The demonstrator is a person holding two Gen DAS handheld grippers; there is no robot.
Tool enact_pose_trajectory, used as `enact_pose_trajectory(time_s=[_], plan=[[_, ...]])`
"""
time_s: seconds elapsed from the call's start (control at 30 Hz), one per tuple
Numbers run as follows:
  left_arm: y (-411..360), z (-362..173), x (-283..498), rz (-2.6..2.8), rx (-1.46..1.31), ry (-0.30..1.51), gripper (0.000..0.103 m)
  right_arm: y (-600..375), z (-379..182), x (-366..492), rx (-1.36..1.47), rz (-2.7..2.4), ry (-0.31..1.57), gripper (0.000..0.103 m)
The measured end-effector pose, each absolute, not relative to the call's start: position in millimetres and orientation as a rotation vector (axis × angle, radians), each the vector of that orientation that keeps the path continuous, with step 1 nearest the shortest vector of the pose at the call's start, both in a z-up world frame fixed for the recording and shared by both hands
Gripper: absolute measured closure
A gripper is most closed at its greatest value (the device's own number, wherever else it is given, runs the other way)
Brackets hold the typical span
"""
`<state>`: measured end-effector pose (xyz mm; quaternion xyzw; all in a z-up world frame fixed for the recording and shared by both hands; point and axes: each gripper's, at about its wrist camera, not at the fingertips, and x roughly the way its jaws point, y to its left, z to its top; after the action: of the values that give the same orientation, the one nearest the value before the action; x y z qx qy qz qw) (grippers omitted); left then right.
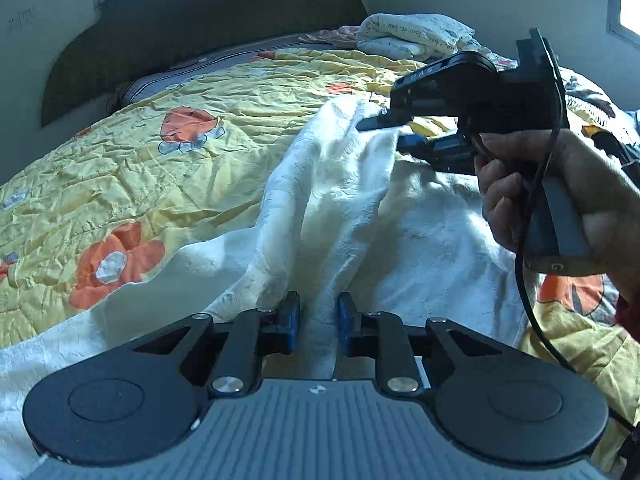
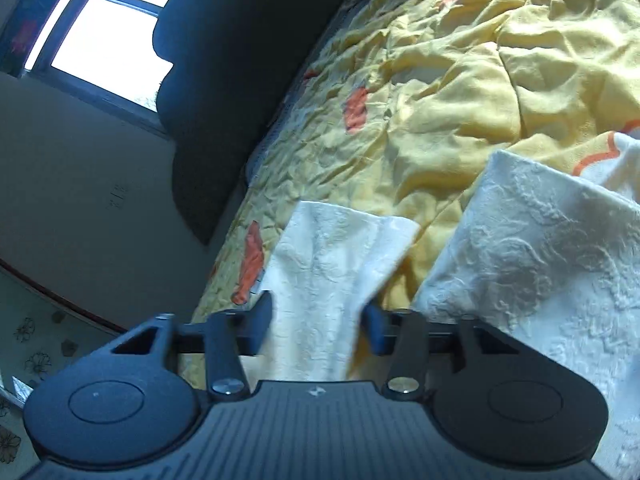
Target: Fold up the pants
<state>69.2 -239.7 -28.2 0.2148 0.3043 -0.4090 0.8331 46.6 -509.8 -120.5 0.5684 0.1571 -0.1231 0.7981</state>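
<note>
White textured pants (image 1: 340, 200) lie spread over a yellow flowered bedspread (image 1: 120, 160). My left gripper (image 1: 318, 324) is shut on a raised fold of the pants, which runs up between its blue pads. In the left wrist view a hand (image 1: 580, 184) holds my right gripper (image 1: 394, 134) at a far part of the pants, cloth between its fingers. In the right wrist view the right gripper (image 2: 316, 324) has its blurred fingers apart on either side of one pant leg end (image 2: 328, 248). The other leg (image 2: 540, 248) lies to the right.
A dark headboard (image 1: 220, 20) stands at the far end of the bed. Folded light cloth (image 1: 412, 36) lies by it. A black cable (image 1: 528, 280) hangs from the right gripper. A window (image 2: 108, 40) and the bed's left edge (image 2: 224, 280) show in the right wrist view.
</note>
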Motion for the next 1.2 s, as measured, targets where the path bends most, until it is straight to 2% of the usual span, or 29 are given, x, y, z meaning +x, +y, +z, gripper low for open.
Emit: enact_pose_trajectory(time_s=[0.03,0.17,0.37,0.67,1.03,1.1,1.13,1.2], plan=[[-240,-29,67,-0.863,0.466,0.628,0.089,-510,-122,41,1.233,-0.267,0.325,0.096],[-234,-23,61,-0.888,0.457,0.585,0.093,-509,-102,11,1.185,-0.255,0.25,0.098],[-222,1,34,-1.072,0.428,0.584,0.094,-499,-63,-59,1.01,-0.327,0.246,0.098],[-230,-15,5,-1.131,0.499,0.614,0.094,-491,-95,-119,1.055,-0.436,0.332,0.098],[-236,-32,5,-1.126,0.532,0.64,0.094,-493,-108,-121,1.013,-0.474,0.412,0.097],[-234,-29,10,-1.132,0.504,0.666,0.089,-496,-103,-129,1.036,-0.501,0.386,0.093],[-233,-27,12,-1.138,0.482,0.686,0.078,-497,-98,-135,1.026,-0.548,0.368,0.092],[-230,-20,17,-1.164,0.441,0.725,0.077,-492,-83,-141,0.915,-0.672,0.34,0.089]])
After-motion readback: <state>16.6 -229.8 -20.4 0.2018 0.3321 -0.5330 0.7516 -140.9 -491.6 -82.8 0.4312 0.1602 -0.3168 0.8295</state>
